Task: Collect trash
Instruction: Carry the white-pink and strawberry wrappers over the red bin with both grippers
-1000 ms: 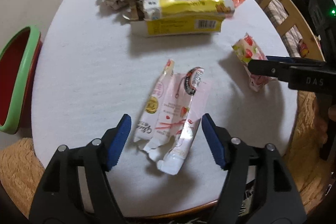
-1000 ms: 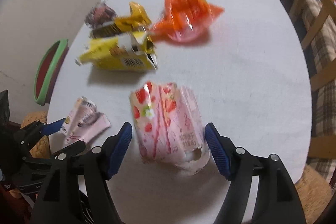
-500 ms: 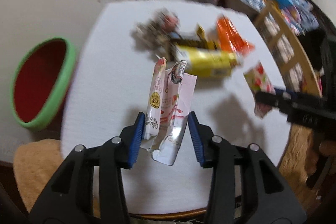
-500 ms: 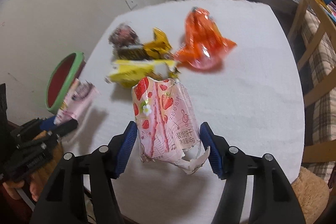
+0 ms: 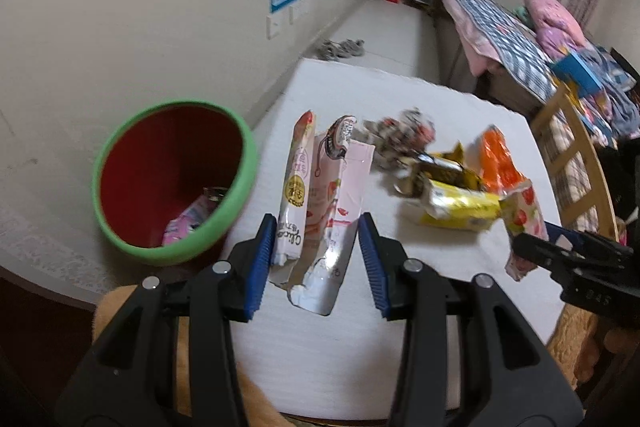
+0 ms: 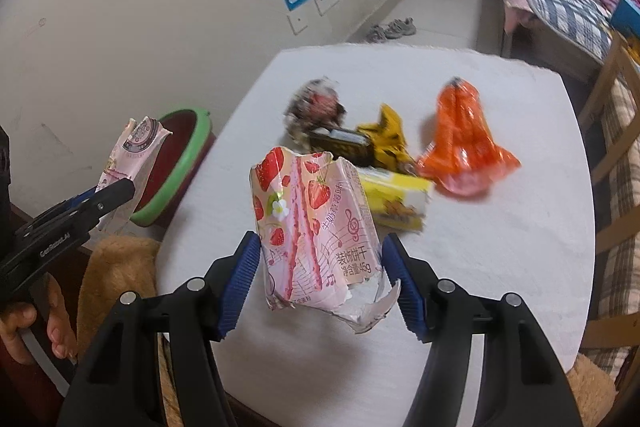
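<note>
My left gripper (image 5: 318,259) is shut on pink and white snack wrappers (image 5: 320,187) and holds them above the table's left edge, beside the green-rimmed red bin (image 5: 172,179). My right gripper (image 6: 320,283) is shut on a pink strawberry biscuit wrapper (image 6: 316,223), lifted over the white table (image 6: 500,267). The bin also shows in the right wrist view (image 6: 180,163). On the table lie a yellow box (image 6: 396,201), an orange wrapper (image 6: 464,151), a yellow-black wrapper (image 6: 372,143) and a crumpled wrapper (image 6: 316,105).
The bin holds some pink trash (image 5: 188,219) at its bottom. A wooden chair (image 5: 572,147) stands at the table's right. A bed (image 5: 512,39) lies beyond. A tan cushion (image 6: 116,267) sits at the table's near left.
Both grippers closed on their wrappers and lifted them off the table. The left one swung left toward the bin.
</note>
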A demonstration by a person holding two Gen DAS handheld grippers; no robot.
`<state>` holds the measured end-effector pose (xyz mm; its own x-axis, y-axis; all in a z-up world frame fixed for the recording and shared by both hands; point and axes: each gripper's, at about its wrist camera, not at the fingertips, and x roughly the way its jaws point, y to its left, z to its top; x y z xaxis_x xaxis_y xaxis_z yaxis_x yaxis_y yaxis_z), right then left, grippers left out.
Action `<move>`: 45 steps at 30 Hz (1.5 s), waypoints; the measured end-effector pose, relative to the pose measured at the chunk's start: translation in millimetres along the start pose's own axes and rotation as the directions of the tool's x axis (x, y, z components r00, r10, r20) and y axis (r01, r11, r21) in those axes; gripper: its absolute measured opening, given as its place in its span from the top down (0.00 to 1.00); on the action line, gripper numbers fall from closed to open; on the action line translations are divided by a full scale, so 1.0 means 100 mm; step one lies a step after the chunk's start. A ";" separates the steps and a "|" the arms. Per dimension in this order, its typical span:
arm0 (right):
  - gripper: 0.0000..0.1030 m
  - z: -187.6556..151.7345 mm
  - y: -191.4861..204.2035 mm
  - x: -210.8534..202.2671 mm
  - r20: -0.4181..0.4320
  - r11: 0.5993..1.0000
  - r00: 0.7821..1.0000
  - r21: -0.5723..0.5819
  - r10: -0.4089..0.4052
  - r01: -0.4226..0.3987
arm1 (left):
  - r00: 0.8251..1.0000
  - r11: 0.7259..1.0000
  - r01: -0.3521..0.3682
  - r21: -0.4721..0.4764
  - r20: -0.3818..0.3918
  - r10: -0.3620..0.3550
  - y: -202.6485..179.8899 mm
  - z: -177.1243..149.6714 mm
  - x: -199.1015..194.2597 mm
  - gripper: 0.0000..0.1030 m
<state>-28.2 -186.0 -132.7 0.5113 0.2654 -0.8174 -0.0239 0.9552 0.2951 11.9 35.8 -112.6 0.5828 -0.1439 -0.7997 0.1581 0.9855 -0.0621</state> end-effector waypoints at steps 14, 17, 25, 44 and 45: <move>0.40 0.23 0.56 0.06 0.025 0.996 0.999 -0.081 0.043 -0.041 | 0.997 0.996 -0.052 -0.074 0.054 0.056 0.44 0.11 -0.19 0.61; 0.40 0.25 0.65 0.11 0.018 0.994 0.998 -0.094 0.056 -0.054 | 0.996 0.994 -0.067 -0.087 0.054 0.072 0.51 0.11 -0.19 0.61; 0.40 0.32 0.82 0.16 0.018 0.989 0.997 -0.125 0.078 -0.076 | 0.994 0.990 -0.093 -0.107 0.054 0.099 0.64 0.14 -0.18 0.60; 0.40 0.51 1.28 0.31 0.013 0.971 0.992 -0.205 0.127 -0.122 | 0.989 0.982 -0.130 -0.140 0.048 0.138 0.85 0.16 -0.11 0.60; 0.40 0.52 1.31 0.32 0.010 0.970 0.991 -0.209 0.130 -0.125 | 0.989 0.981 -0.131 -0.142 0.047 0.139 0.87 0.15 -0.11 0.60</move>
<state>30.2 -59.6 -94.8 0.5126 0.3860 -0.7670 -0.2667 0.9206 0.2852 31.8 121.6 -100.3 0.6362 -0.0095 -0.7714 -0.0342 0.9986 -0.0405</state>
